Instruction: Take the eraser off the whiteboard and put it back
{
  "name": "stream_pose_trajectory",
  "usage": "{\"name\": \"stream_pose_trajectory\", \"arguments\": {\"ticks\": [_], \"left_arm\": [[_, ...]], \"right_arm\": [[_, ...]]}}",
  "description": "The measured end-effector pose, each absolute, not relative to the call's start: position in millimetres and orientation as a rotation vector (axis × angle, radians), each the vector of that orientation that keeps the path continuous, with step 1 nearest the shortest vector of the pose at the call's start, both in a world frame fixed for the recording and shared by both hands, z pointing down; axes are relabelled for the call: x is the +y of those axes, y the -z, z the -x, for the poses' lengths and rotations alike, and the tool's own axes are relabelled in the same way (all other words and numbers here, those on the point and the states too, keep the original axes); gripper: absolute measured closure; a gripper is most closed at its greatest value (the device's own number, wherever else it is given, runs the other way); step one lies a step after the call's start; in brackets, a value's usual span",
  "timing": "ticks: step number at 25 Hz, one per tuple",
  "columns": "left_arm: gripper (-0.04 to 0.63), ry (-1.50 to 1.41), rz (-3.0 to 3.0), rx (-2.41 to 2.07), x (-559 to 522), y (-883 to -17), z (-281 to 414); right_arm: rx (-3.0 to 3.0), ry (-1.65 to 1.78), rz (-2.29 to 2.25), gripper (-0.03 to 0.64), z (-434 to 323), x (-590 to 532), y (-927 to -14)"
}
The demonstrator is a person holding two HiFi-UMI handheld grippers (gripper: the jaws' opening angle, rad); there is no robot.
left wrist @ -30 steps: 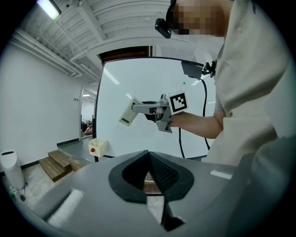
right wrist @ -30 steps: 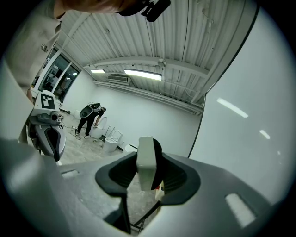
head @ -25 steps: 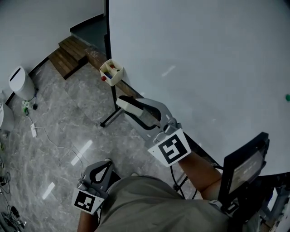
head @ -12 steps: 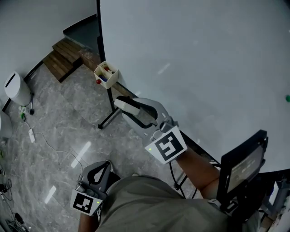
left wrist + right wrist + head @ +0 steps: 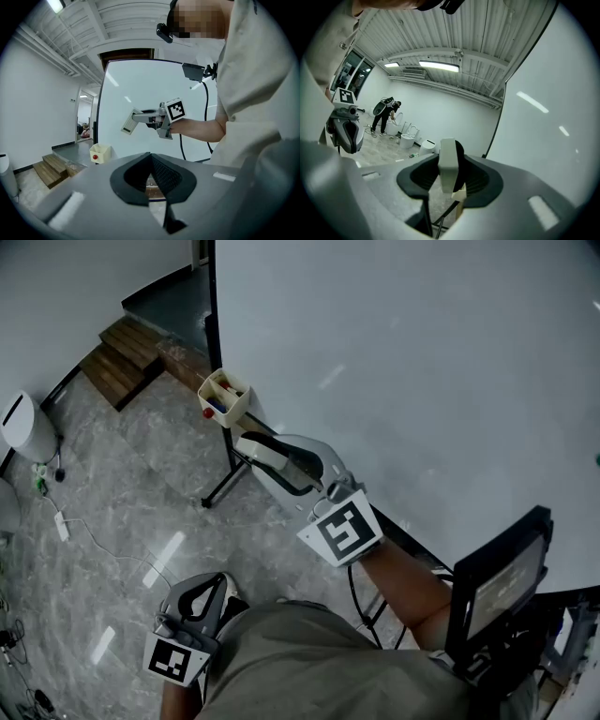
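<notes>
The whiteboard (image 5: pixel 422 381) fills the right and top of the head view. My right gripper (image 5: pixel 270 461) is shut on the white eraser (image 5: pixel 263 456), held out in the air just off the board's lower left part. In the right gripper view the eraser (image 5: pixel 448 161) stands upright between the pads, with the whiteboard (image 5: pixel 553 117) to the right. The left gripper view shows the eraser (image 5: pixel 127 123) in the right gripper (image 5: pixel 140 117) in front of the whiteboard (image 5: pixel 140 89). My left gripper (image 5: pixel 217 585) hangs low by the person's hip, shut and empty.
A cream box (image 5: pixel 225 395) with red and blue items hangs at the board's lower left corner, above the stand's leg (image 5: pixel 225 486). Wooden steps (image 5: pixel 122 362), a white bin (image 5: pixel 23 427) and a floor cable (image 5: pixel 94 531) lie left. A black screen (image 5: pixel 497 587) stands lower right. A distant person (image 5: pixel 386 115) works by toilets.
The right gripper, still holding the eraser, has drifted a little toward the board's left edge and the cream box. The left gripper stays low at the hip.
</notes>
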State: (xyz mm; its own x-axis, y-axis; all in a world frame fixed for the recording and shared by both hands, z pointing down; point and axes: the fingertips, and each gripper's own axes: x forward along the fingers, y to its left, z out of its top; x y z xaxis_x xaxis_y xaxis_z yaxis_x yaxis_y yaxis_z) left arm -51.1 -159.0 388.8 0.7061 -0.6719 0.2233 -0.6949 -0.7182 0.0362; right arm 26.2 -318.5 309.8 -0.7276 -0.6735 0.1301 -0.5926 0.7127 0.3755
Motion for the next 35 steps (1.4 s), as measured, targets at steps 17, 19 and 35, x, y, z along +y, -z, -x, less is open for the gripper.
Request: {"name": "stream_pose_trajectory", "arguments": {"ticks": [17, 19, 35], "left_arm": [[0.589, -0.285, -2.830, -1.091, -187.2, -374.0, 145.8], [0.589, -0.277, -2.837, -1.092, -191.4, -373.2, 160.0], [0.589, -0.279, -2.838, -1.100, -217.8, -405.9, 224.9]], "right_arm": [[-2.552, 0.370, -1.092, 0.466, 27.0, -400.9, -330.4], [-2.531, 0.354, -1.106, 0.466, 29.9, -415.2, -337.1], [-2.427, 0.206, -1.189, 0.466, 47.9, -510.0, -423.0]]}}
